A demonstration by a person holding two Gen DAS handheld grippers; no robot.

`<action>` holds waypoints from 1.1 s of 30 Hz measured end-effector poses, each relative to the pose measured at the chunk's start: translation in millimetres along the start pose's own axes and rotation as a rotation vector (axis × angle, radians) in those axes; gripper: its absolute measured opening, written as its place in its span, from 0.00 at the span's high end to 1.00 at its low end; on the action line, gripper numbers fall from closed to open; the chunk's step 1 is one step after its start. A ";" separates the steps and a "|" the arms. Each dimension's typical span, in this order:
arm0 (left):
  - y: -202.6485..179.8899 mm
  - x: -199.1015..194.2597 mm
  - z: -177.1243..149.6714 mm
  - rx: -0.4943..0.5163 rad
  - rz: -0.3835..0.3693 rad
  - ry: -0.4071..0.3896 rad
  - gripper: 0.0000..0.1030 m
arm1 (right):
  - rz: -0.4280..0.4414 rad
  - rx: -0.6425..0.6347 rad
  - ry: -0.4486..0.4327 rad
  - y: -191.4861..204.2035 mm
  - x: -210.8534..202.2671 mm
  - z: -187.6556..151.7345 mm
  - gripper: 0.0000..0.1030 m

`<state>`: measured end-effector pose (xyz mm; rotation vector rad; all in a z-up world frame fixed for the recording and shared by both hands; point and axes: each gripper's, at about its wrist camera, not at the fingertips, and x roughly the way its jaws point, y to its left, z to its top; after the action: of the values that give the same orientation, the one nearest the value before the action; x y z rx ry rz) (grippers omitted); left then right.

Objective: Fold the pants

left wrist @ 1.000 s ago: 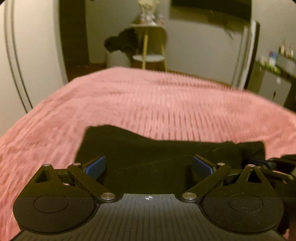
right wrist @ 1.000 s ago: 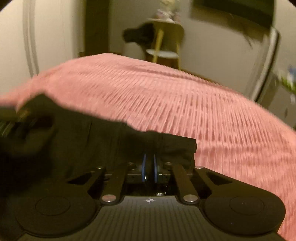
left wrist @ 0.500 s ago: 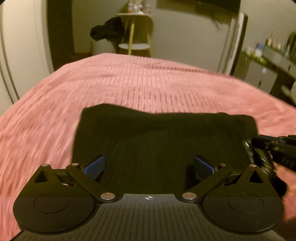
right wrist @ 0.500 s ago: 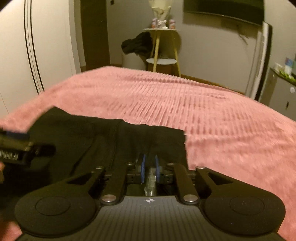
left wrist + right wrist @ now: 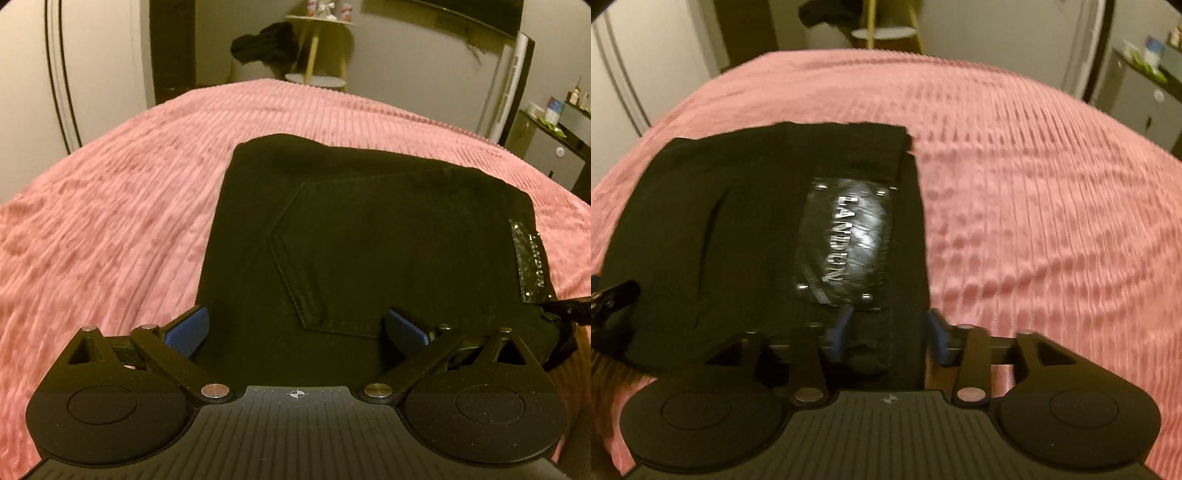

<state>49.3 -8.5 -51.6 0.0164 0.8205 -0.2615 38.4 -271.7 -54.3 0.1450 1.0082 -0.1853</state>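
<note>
A: Where are the pants?

B: The black pants (image 5: pixel 369 229) lie folded into a squarish block on the pink bedspread (image 5: pixel 103 221), back pocket (image 5: pixel 332 258) facing up. The left gripper (image 5: pixel 295 332) hangs over their near edge, jaws spread wide, blue pads on either side of the pocket and pressing nothing.

A: And the right one?

B: The right gripper (image 5: pixel 888 338) sits at the near right corner, just below the shiny brand patch (image 5: pixel 846 243). Its jaws are opening; the waistband lies between the pads, but they no longer pinch it.

A: Room to move?

B: Plenty. Bare bedspread (image 5: pixel 1034 221) runs wide to the right of the cloth's straight right edge, and more lies beyond the far edge and to the left. A stool with dark clothes (image 5: pixel 266 48) stands past the foot of the bed, well apart.

A: Changes from a second ago?

B: The right jaws were clamped shut then. In the left view the pants filled less of the frame, and the pocket was not visible.
</note>
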 end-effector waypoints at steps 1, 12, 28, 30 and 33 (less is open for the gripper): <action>0.6 0.5 -0.5 -0.003 0.003 0.004 0.00 | 0.001 0.013 0.007 -2.0 1.3 0.1 0.49; -0.4 -14.6 -5.2 -0.050 0.005 0.019 0.00 | -0.001 -0.072 -0.081 9.8 -42.8 -9.8 0.51; -11.3 -11.0 -8.8 -0.033 0.031 0.024 0.00 | 0.030 -0.128 -0.062 20.1 -31.1 -10.0 0.63; -10.2 -9.6 -8.9 -0.035 0.030 0.022 0.00 | 0.023 -0.124 -0.038 19.4 -25.0 -4.4 0.63; -9.6 -7.6 -9.0 -0.039 0.027 0.022 0.00 | -0.046 -0.171 -0.014 23.8 -12.1 -4.4 0.63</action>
<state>35.5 -15.1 -51.4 -0.0062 0.8469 -0.2200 33.8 -246.6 -45.5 -0.0357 1.0096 -0.1411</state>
